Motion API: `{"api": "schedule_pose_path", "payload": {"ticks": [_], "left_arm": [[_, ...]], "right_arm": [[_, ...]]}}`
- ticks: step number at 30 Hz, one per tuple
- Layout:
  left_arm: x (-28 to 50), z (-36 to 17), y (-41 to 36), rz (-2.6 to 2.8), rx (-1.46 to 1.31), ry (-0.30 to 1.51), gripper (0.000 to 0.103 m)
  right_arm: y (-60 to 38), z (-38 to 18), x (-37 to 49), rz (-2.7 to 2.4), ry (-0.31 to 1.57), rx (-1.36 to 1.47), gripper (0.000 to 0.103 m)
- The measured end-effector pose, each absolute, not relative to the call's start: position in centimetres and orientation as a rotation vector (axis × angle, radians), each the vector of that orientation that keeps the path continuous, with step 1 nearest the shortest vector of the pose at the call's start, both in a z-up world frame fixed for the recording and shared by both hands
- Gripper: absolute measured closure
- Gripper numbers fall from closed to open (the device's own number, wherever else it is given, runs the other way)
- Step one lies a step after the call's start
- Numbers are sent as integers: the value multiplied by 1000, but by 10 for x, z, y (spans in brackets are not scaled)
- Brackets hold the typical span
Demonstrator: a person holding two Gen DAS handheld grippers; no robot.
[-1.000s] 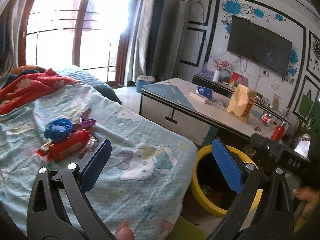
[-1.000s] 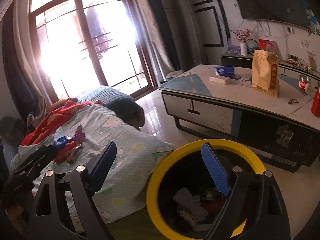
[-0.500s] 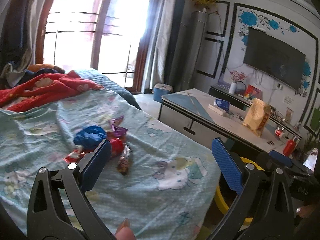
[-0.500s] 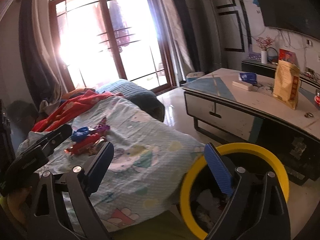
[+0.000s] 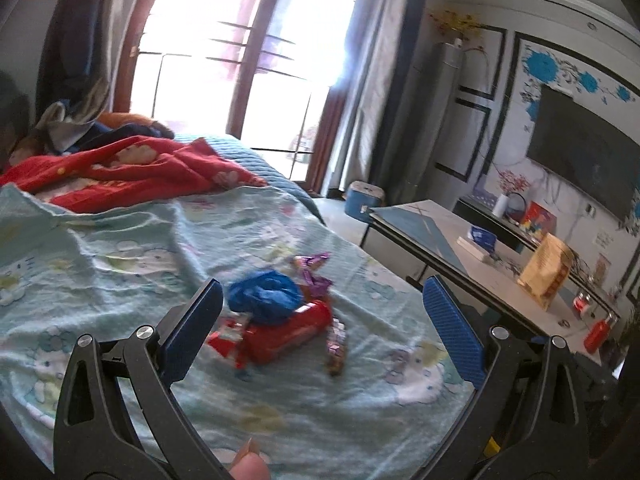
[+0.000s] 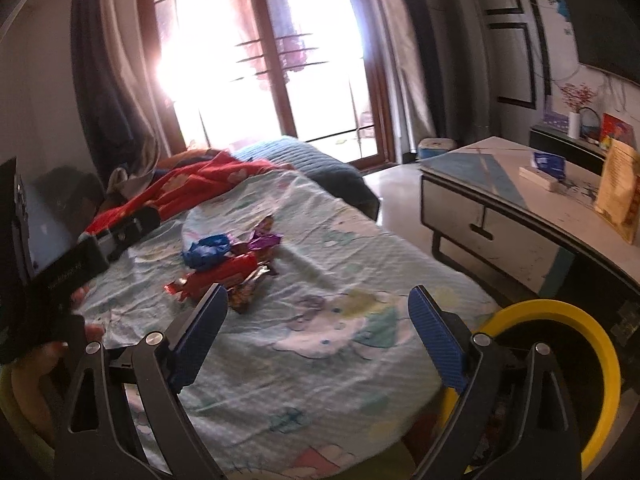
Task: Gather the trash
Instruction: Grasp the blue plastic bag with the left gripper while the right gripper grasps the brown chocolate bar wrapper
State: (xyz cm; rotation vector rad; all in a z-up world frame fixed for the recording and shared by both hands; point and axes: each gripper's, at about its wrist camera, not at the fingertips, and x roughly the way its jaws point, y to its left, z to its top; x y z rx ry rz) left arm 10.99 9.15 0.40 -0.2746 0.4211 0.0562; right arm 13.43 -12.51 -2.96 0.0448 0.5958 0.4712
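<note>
A small pile of trash lies on the light green bed sheet [image 5: 120,264]: a crumpled blue bag [image 5: 266,294], a long red wrapper [image 5: 280,334], purple wrappers [image 5: 314,270] and a brown candy wrapper [image 5: 336,344]. My left gripper [image 5: 320,328] is open and empty, with the pile between its fingers and a little ahead. My right gripper [image 6: 316,328] is open and empty, nearer the bed edge, with the pile [image 6: 224,268] ahead to the left. The yellow-rimmed trash bin [image 6: 560,376] stands on the floor at the lower right.
A red blanket [image 5: 132,172] lies at the bed's far end. A low table [image 6: 520,208] with a yellow bag [image 5: 546,276] and boxes stands to the right. The left gripper's body [image 6: 80,264] shows at the left of the right wrist view.
Both grippers have swung left from over the bin toward the bed. The trash pile now sits between the left fingers. The bin has left the left wrist view.
</note>
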Motion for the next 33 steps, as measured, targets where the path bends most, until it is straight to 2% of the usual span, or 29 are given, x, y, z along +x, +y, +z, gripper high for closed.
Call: {"api": "schedule_pose_path", "payload": {"ticks": [16, 21, 26, 33], "left_arm": [[135, -16, 159, 119, -410, 498, 11], [153, -27, 175, 84, -475, 560, 20], [173, -39, 186, 29, -534, 633, 29], [194, -50, 185, -11, -568, 711, 34]], "right_arm": [[-49, -65, 178, 577, 717, -15, 14], [-31, -78, 193, 596, 764, -18, 15], [-18, -92, 207, 602, 810, -18, 23], [-11, -106, 219, 611, 870, 1, 47]]}}
